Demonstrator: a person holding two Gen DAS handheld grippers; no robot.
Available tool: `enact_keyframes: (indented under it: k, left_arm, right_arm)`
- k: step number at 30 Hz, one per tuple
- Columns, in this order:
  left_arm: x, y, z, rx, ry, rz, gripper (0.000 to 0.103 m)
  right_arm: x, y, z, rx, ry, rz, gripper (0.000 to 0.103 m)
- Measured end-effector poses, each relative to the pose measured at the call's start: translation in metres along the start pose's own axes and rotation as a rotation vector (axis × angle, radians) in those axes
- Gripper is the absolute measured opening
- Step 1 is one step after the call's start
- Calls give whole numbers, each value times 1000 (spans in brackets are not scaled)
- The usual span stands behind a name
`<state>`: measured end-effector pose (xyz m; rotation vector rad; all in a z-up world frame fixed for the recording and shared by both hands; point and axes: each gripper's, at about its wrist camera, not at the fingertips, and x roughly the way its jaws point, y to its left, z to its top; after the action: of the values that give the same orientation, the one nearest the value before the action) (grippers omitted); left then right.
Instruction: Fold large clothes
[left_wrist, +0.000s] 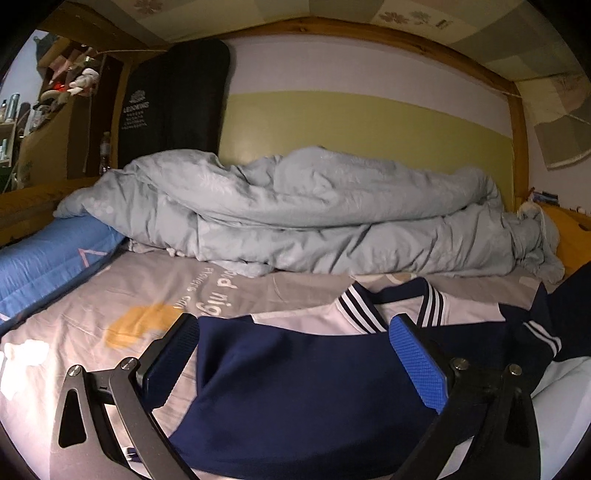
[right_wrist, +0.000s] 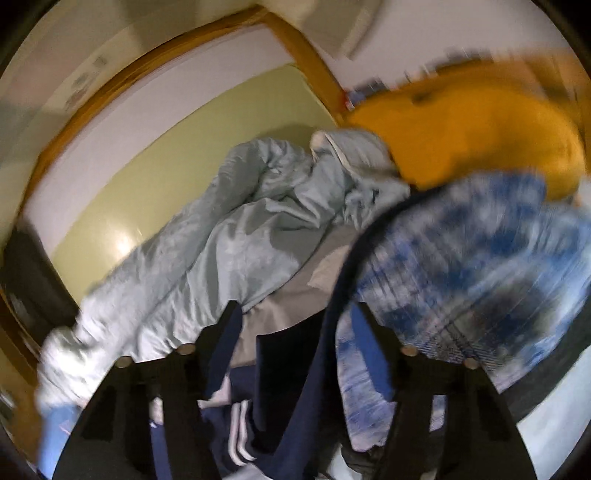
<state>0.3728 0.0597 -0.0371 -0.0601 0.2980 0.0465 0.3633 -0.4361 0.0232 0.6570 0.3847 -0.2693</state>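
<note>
A navy and white jacket (left_wrist: 295, 387) with a striped collar (left_wrist: 362, 310) lies on the grey printed bed sheet (left_wrist: 129, 295). My left gripper (left_wrist: 295, 332) hovers low over its navy part, open wide, with cloth beneath the fingers but not pinched. The right wrist view is blurred. There my right gripper (right_wrist: 295, 314) has its jaws apart above the same jacket (right_wrist: 236, 428). A navy fabric edge (right_wrist: 321, 332) runs between the fingers, and no pad visibly presses on it. A blue and white checked cloth (right_wrist: 461, 266) covers part of the right finger.
A crumpled pale grey duvet (left_wrist: 295, 206) (right_wrist: 221, 240) is heaped along the far wall. A blue pillow (left_wrist: 44, 258) lies at the left. The wooden bed frame (left_wrist: 517, 122) arches overhead, with an orange board (right_wrist: 461, 140) at the right end. A black bag (left_wrist: 173, 103) hangs at back left.
</note>
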Motion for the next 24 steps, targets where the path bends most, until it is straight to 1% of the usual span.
enact_keyframes:
  k: [1,3,5,7,9,11,12,14,16,17,18,19,20,21,23,24]
  left_arm:
    - [4,-1,-2,0,7,5,103]
    - [9,-2,-5,5,27,14,103]
    - [9,-2,-5,5,27,18,103]
    - [9,-3,-6,6,23,20,103]
    - [9,-3,-6,8,25,23,103]
    - [9,-3,-6,10,30,24,103]
    - [9,-3,-6,13,35,23,103]
    - [10,-2,-6,14,41,23,103]
    - [12,-2,-6,11,50,28,103]
    - [13,-1,-5,7,54,29,103]
    - [14,1,-5,-3,57,30,103]
    - [14,3,-5,-9,57,29,103]
    - [13,4,-4,-17,56,29,103]
    - [13,7,-4,-27,54,27,103]
    - [13,7,-3,-32,52,22,103]
    - [13,6,-3,-27,50,18,103]
  right_arm:
    - [8,-10,-1,39,26,10,51]
    - [15,-20,-2,60,41,-7,38]
    - [15,-21,-2,55,32,-25,33]
    - [14,-19,-2,48,26,-34,33]
    - [15,-12,0,26,31,-62,34]
    - [11,-5,7,21,27,-56,34]
    - [11,0,13,17,37,-69,34]
    - [19,9,30,-23,77,-187,34]
    - [29,13,51,-63,97,-301,34]
    - [39,11,60,-67,121,-329,34]
    - [49,7,67,-75,164,-330,34]
    - [58,2,70,-87,209,-318,34]
    - [68,-1,72,-101,259,-329,34]
    - [73,-5,73,-114,276,-355,34]
    - [71,-12,75,-106,233,-372,35]
    - [69,-17,76,-81,212,-366,39]
